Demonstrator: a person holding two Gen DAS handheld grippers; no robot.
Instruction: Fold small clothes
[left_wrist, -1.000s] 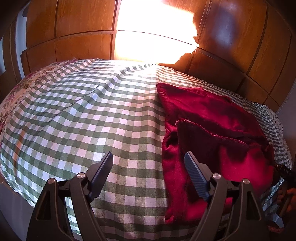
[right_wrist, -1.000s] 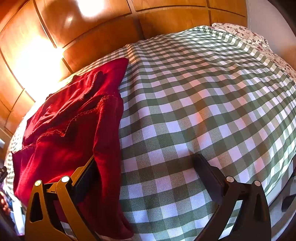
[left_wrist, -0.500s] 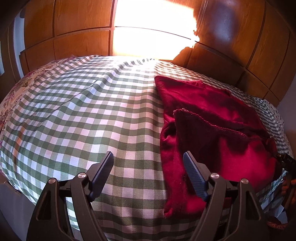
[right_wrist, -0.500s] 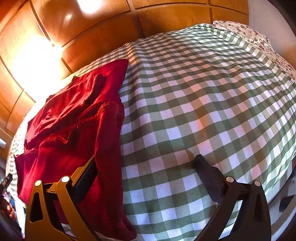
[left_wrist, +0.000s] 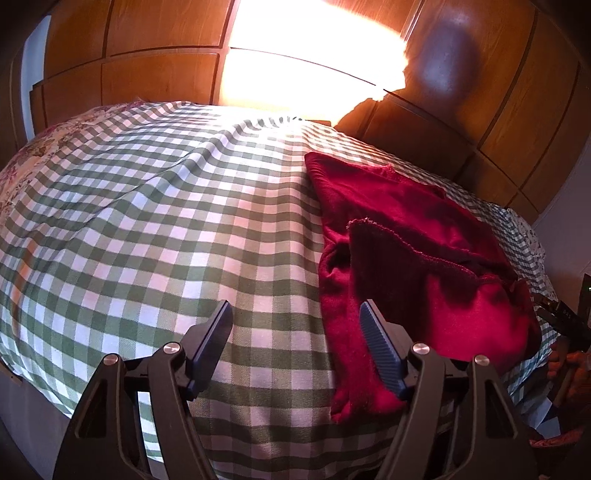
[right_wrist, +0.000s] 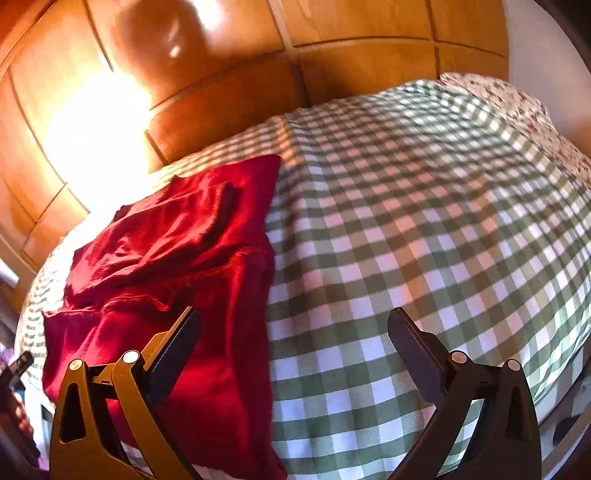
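A dark red garment (left_wrist: 406, 221), partly folded with one layer laid over another, lies on the green-and-white checked bedsheet (left_wrist: 166, 229). My left gripper (left_wrist: 295, 310) hovers over the garment's left edge near the bed's front. Its jaws are closing, and only sheet and the cloth's edge show between them; the pads press on nothing. In the right wrist view the garment (right_wrist: 177, 251) sits at the left. My right gripper (right_wrist: 294, 314) stands wide open above the garment's right edge and the sheet (right_wrist: 424, 221), holding nothing.
Wooden panels (left_wrist: 147, 55) rise behind the bed, with a strong sun glare (left_wrist: 306, 66) on them. Floral bedding (right_wrist: 517, 99) lies at one end. A person's hand (left_wrist: 569, 365) shows at the right edge of the left wrist view.
The right gripper has lifted a little, so more wooden wall shows above the bed. The left jaws have narrowed slightly. The garment has not moved.
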